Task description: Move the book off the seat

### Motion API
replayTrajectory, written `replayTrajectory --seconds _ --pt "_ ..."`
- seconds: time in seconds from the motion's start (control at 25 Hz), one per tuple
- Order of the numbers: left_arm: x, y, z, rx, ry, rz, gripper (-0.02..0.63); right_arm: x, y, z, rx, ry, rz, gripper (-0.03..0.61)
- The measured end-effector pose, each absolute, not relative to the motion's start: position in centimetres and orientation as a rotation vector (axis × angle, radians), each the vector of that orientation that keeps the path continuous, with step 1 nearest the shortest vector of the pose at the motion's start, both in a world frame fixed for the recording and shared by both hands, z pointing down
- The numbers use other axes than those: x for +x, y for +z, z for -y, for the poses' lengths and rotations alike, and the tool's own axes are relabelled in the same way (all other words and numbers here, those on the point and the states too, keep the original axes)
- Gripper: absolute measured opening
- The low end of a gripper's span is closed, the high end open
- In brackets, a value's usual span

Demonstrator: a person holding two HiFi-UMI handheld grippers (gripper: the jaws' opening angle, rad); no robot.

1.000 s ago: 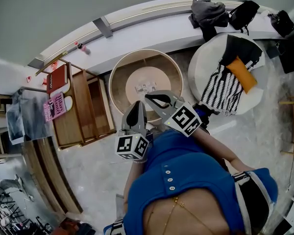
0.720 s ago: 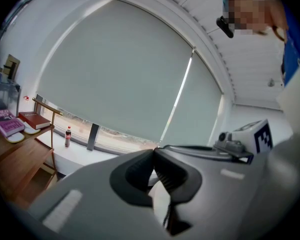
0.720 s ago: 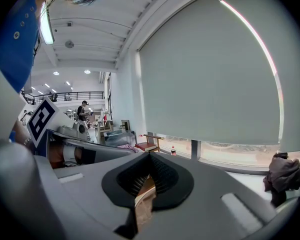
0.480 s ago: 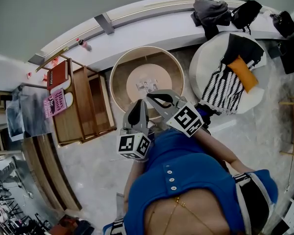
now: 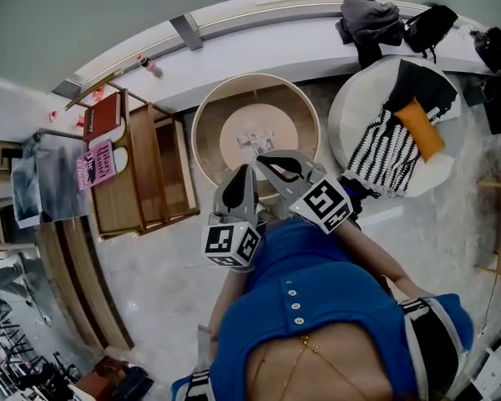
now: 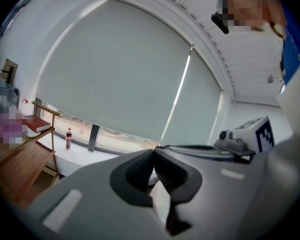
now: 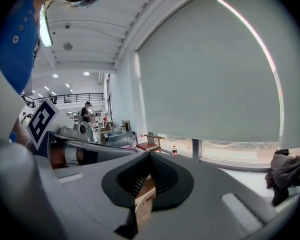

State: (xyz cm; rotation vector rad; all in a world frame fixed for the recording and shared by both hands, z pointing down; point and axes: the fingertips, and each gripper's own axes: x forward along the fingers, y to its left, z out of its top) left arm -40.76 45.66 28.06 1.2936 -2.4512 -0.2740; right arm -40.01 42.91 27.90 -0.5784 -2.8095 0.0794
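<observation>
A red book [image 5: 101, 117] lies at the far end of a wooden seat [image 5: 138, 182] on the left, with a pink book [image 5: 96, 164] beside it. The red book [image 6: 37, 125] also shows low at the left edge of the left gripper view. My left gripper [image 5: 242, 175] and right gripper [image 5: 264, 164] are held side by side close to my body, near the rim of a round wooden table [image 5: 207, 111]. Both are far from the books. Each has its jaws shut with nothing between them, as seen on the left gripper [image 6: 154, 151] and the right gripper [image 7: 149, 156].
A small printed item [image 5: 253, 140] lies in the middle of the round table. At the right, a white round seat [image 5: 347, 107] carries a striped cloth and an orange cushion [image 5: 419, 127]. Bags [image 5: 371, 19] and a bottle [image 5: 149, 63] stand on the window ledge. The floor is pale tile.
Both grippers stay shut in the same place before my body. The head view has drifted slightly, so the room sits a little further right in the picture.
</observation>
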Motion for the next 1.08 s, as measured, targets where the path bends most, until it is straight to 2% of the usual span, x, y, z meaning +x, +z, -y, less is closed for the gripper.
replayTrajectory --seconds 1.08 --pt "-42.9 29.5 -45.1 1.264 -0.256 2.412 0.002 -42.4 29.5 -42.5 -0.586 0.109 2.751 -0.002"
